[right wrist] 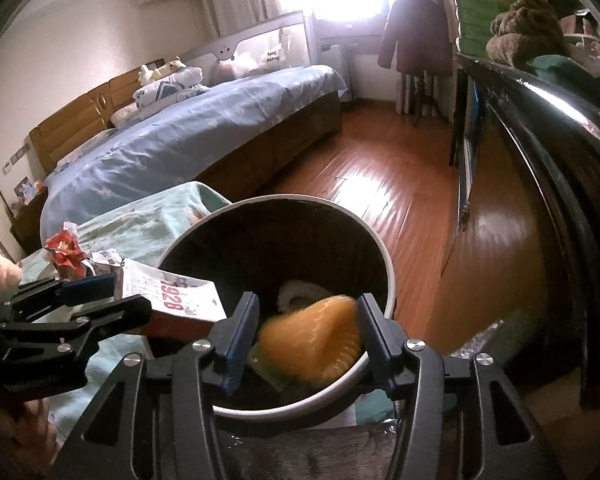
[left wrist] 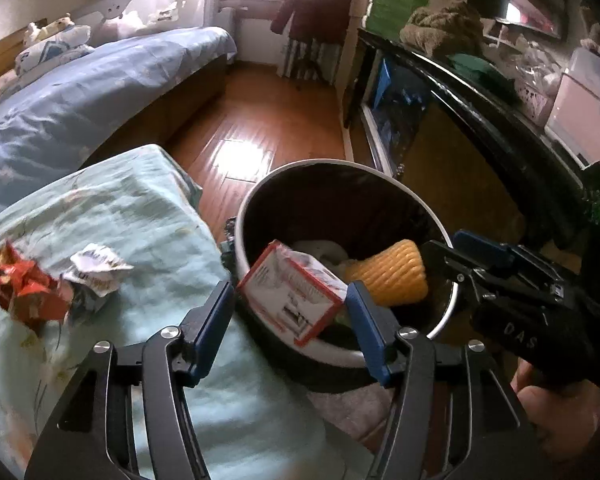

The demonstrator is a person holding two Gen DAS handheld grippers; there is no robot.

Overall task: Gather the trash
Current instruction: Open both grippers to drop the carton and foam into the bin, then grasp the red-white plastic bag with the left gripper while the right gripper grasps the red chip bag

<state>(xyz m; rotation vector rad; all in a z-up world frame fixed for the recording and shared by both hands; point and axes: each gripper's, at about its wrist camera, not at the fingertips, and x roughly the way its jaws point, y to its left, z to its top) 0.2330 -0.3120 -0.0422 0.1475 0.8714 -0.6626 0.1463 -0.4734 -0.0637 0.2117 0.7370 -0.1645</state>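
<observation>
A white-rimmed bin (left wrist: 380, 168) with a black liner stands beside a surface covered in pale green cloth (left wrist: 140, 208). My left gripper (left wrist: 291, 286) is open over the bin's near rim. A red-and-white carton (left wrist: 296, 296) hangs tilted between its pads with a thin gap on the left. My right gripper (right wrist: 309, 298) is open above the bin. A yellow ribbed corn-cob piece (right wrist: 312, 344) shows blurred between its fingers, loose. In the left wrist view the cob (left wrist: 392, 276) lies just off the right gripper's (left wrist: 444, 244) tips. A red wrapper (left wrist: 20, 284) and crumpled white paper (left wrist: 96, 268) lie on the cloth.
A bed with a blue cover (left wrist: 80, 96) stands behind the cloth. Wooden floor (left wrist: 268, 120) runs past the bin to the window. A dark cabinet (left wrist: 480, 120) piled with things lines the right side. White trash (left wrist: 320, 248) lies in the bin. A hand (left wrist: 552, 412) holds the right gripper.
</observation>
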